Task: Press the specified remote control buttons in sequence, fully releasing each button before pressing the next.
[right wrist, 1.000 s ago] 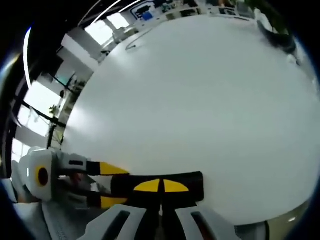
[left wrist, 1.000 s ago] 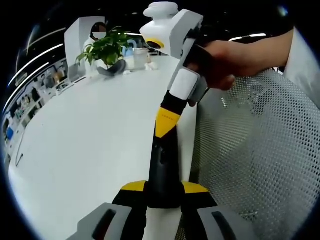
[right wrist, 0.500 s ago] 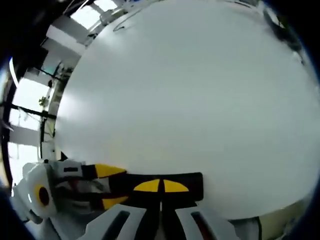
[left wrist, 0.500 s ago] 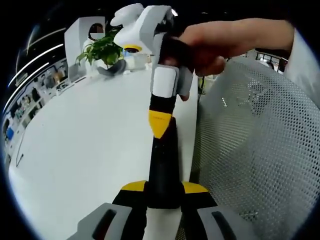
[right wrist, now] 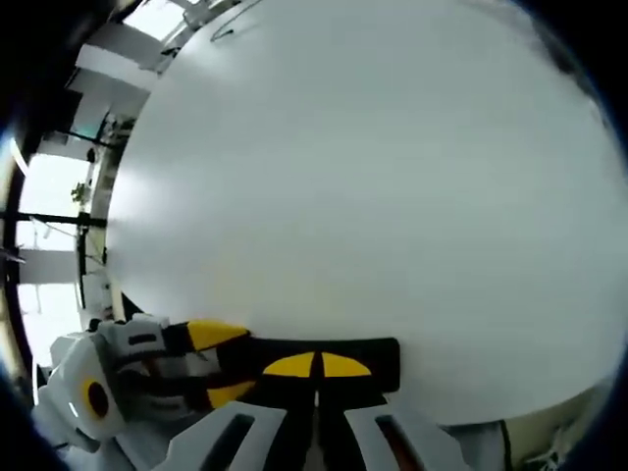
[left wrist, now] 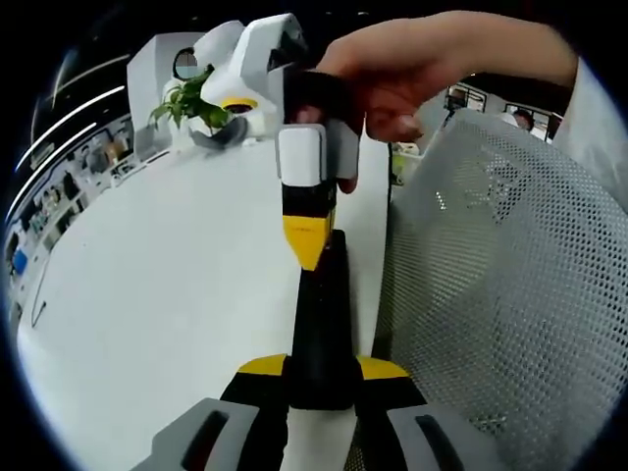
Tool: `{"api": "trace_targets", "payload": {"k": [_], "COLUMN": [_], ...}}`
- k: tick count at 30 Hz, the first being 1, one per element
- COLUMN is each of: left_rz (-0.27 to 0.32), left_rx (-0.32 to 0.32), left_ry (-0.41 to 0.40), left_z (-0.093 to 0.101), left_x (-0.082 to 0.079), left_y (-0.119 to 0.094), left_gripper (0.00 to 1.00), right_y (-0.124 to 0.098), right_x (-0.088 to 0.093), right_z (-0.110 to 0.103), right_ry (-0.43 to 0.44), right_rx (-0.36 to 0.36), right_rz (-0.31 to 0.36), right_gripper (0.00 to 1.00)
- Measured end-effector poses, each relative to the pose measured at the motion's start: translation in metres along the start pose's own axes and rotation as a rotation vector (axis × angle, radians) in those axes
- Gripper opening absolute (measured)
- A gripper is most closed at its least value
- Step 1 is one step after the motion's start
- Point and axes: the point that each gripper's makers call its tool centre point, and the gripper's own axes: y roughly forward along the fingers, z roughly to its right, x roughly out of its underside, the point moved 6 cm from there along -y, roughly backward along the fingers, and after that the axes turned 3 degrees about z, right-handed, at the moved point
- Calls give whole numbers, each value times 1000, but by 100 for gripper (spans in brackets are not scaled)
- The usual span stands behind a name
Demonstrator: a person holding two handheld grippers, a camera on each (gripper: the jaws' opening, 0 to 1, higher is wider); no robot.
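Note:
A long black remote control (left wrist: 319,334) sticks out from between my left gripper's (left wrist: 322,381) yellow-tipped jaws, which are shut on its near end. A hand (left wrist: 412,74) holds my right gripper (left wrist: 308,247) above it, pointing down, its shut yellow tip touching the remote's top face near the far end. In the right gripper view the remote (right wrist: 378,363) lies crosswise under my right gripper (right wrist: 316,365), whose two yellow tips meet on it. The left gripper (right wrist: 231,363) clamps the remote from the left. The buttons are too dark to make out.
A white table (left wrist: 167,294) spreads out under the remote, and the same table (right wrist: 373,177) shows beyond it in the right gripper view. A grey mesh chair back (left wrist: 510,294) stands close on the right. A potted plant (left wrist: 201,98) sits at the table's far end.
The right gripper has swung left and more upright over the remote, its tip staying on the remote's far part. The left gripper and remote have held still.

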Motion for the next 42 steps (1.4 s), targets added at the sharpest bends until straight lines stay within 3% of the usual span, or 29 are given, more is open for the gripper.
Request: {"api": "trace_targets", "payload": {"k": [8, 12, 19, 26, 36, 42], "left_rz": [-1, 0, 0, 1, 3, 5], "left_rx": [-1, 0, 1, 2, 3, 2], "left_ry": [0, 0, 1, 1, 1, 0], "left_z": [0, 0, 0, 0, -1, -1], "left_x": [0, 0, 0, 0, 0, 0], "left_y": [0, 0, 0, 1, 1, 1], "left_gripper": [24, 24, 24, 24, 25, 25], "right_y": [1, 5, 4, 6, 0, -6], "right_x": [-7, -7, -7, -11, 3, 8], "right_z": [-2, 1, -1, -2, 4, 8], "right_ry": [67, 28, 23, -3, 46, 9], "right_rx": [-23, 20, 28, 47, -60, -85], "right_rz": [-44, -80, -67, -119, 93, 180], "right_gripper": [0, 0, 0, 0, 0, 0]}}
